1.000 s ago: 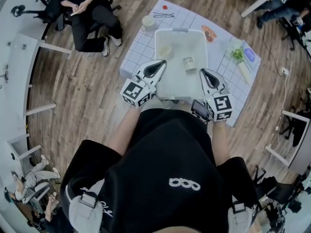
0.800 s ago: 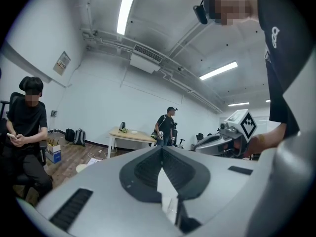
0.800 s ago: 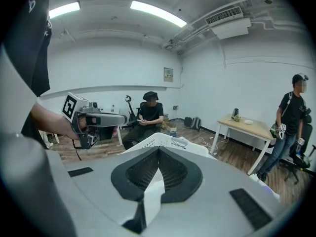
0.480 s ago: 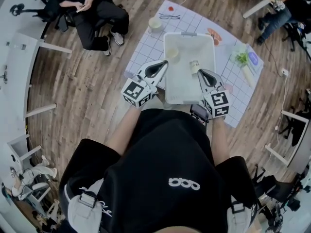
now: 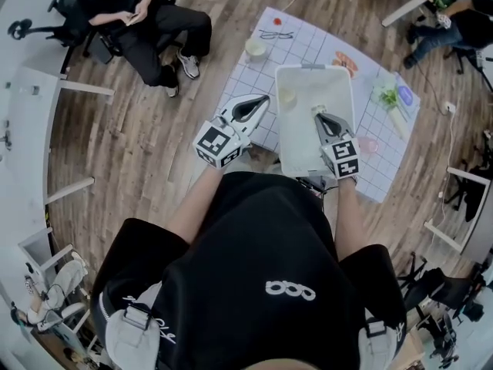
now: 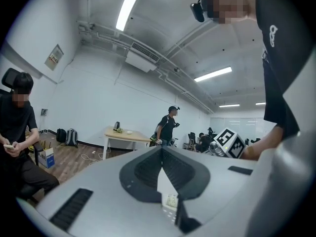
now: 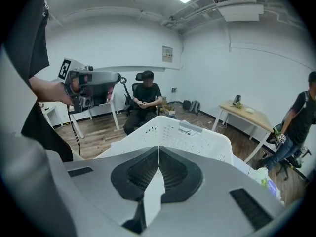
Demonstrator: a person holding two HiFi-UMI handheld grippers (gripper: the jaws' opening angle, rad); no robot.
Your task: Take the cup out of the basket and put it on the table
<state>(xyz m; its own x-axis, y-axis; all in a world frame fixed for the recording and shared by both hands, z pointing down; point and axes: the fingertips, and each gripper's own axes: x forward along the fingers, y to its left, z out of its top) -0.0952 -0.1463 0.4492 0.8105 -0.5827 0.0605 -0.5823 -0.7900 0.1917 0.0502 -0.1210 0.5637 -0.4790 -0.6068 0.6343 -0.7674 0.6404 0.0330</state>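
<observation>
inside the white perforated plastic basket [image 5: 340, 83], near its left wall: pale round cup [image 5: 287, 96], seemingly upright, mouth up. left gripper [image 5: 264, 99] beside basket, right gripper [image 5: 316, 115] over it, both pressed shut, empty.

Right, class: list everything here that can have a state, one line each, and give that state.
left gripper: shut, empty, beside the basket.
right gripper: shut, empty, above the basket.
basket: upright on the mat, open top.
cup in basket: inside, not gripped.
cup on mat: outside the basket, untouched.
</observation>
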